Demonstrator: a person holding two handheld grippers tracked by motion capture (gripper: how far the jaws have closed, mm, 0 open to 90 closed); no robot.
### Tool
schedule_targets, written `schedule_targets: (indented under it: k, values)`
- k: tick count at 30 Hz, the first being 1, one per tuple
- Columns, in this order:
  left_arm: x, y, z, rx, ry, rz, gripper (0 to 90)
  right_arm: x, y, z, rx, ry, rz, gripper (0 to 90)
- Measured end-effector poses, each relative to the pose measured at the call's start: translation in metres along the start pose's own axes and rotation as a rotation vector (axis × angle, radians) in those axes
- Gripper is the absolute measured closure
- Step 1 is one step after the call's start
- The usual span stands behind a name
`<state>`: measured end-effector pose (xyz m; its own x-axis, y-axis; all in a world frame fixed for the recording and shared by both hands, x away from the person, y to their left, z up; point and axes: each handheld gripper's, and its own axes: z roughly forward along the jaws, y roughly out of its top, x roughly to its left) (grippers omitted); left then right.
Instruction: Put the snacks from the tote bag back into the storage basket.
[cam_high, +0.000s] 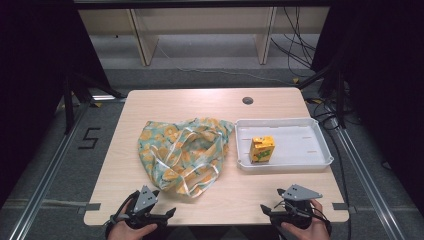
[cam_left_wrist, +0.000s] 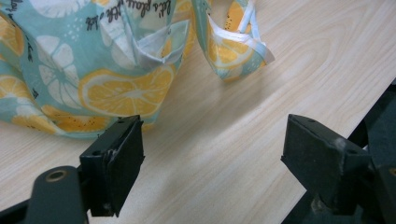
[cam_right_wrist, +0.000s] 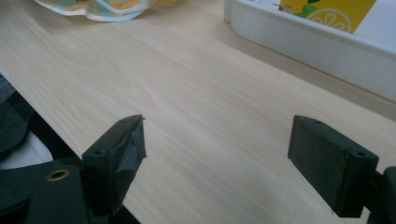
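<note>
A teal cloth bag (cam_high: 182, 152) printed with orange slices lies crumpled at the table's middle, its white-edged handles loose on top. Right of it stands a white tray (cam_high: 310, 162) holding a small yellow juice carton (cam_high: 262, 149). My left gripper (cam_high: 161, 204) rests at the table's front edge, just short of the bag (cam_left_wrist: 93, 70), open with bare wood between its jaws. My right gripper (cam_high: 271, 200) sits at the front right, open and holding nothing; the tray wall (cam_right_wrist: 317, 46) and the carton (cam_right_wrist: 327, 11) lie ahead of it.
The pale wooden table (cam_high: 210, 102) has a round cable hole (cam_high: 247, 100) near its far edge. Cables (cam_high: 300, 55) and shelf legs stand on the floor beyond. Metal rails (cam_high: 45, 175) run along both sides of the table.
</note>
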<state>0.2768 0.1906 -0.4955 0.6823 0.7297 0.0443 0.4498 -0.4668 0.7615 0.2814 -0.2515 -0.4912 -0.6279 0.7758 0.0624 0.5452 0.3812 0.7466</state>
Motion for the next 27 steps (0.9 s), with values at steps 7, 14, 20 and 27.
schedule_targets:
  k: [7, 14, 20, 27]
  values:
    - [-0.002, -0.001, 0.000, -0.010, -0.004, -0.035, 19.8, 0.003, -0.006, -0.002, -0.008, -0.003, -0.014, 20.1]
    - [-0.003, -0.002, 0.001, -0.022, -0.006, -0.045, 19.9, 0.007, -0.013, -0.003, 0.009, 0.007, -0.031, 21.1]
    - [-0.003, -0.001, 0.001, -0.020, -0.007, -0.028, 19.8, 0.006, -0.015, 0.000, 0.030, 0.009, -0.056, 21.2]
    - [-0.003, -0.001, 0.001, -0.014, -0.008, -0.022, 19.8, 0.006, -0.014, 0.000, 0.061, 0.044, -0.040, 21.3]
